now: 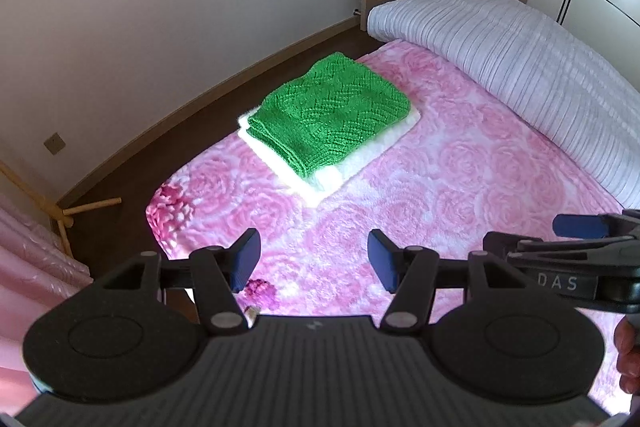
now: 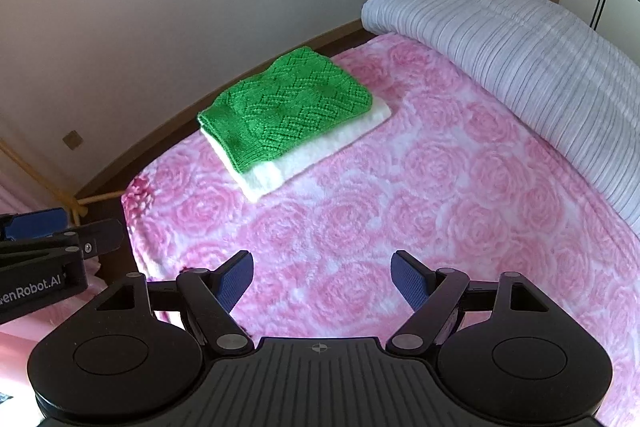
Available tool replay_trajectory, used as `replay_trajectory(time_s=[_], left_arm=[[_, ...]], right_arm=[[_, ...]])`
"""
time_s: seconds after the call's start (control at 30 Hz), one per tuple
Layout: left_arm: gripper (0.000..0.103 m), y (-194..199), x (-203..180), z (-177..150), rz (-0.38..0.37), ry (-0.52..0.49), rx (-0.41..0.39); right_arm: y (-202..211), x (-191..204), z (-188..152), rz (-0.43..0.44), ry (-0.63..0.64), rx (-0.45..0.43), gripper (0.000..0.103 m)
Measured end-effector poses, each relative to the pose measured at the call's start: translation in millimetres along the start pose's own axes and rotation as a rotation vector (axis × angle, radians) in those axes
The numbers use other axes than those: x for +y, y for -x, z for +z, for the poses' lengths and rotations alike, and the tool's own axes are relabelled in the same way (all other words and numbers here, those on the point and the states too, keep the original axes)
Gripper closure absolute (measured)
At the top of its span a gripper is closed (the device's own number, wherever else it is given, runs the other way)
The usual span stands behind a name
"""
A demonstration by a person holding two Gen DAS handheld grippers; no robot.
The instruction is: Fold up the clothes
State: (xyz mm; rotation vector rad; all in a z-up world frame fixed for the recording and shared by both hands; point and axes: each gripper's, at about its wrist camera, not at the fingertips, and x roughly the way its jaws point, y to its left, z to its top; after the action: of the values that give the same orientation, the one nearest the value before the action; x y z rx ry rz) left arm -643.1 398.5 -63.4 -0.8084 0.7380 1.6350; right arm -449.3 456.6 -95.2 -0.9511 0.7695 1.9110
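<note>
A: Where's the green knit (image 1: 330,115)?
B: Folded atop the white garment (image 1: 360,155), near the bed's (image 1: 460,195) far-left edge.
A: Handling?
B: Soft, floppy (stretchy too): pinch a layered corner. Left hand-held gripper (image 1: 314,259) and right hand-held gripper (image 2: 322,281) both gape, holding nothing.

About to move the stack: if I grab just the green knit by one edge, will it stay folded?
Probably not. The green knit is a soft, open-pattern piece folded in loose layers, so an edge grab would likely let it droop and unfold. It looks light. It merely rests on the white folded item, so it may slide off if pushed.
</note>
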Motion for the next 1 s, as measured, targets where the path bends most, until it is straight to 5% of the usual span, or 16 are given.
replay_trajectory(time_s=[1.0], left_arm=[[0.047,-88.3,-10.7,48.9,-0.007,-0.001,0.127]], right_arm=[[-77.2,-29.2,53.7,-0.012,-0.022,0.097,0.024]])
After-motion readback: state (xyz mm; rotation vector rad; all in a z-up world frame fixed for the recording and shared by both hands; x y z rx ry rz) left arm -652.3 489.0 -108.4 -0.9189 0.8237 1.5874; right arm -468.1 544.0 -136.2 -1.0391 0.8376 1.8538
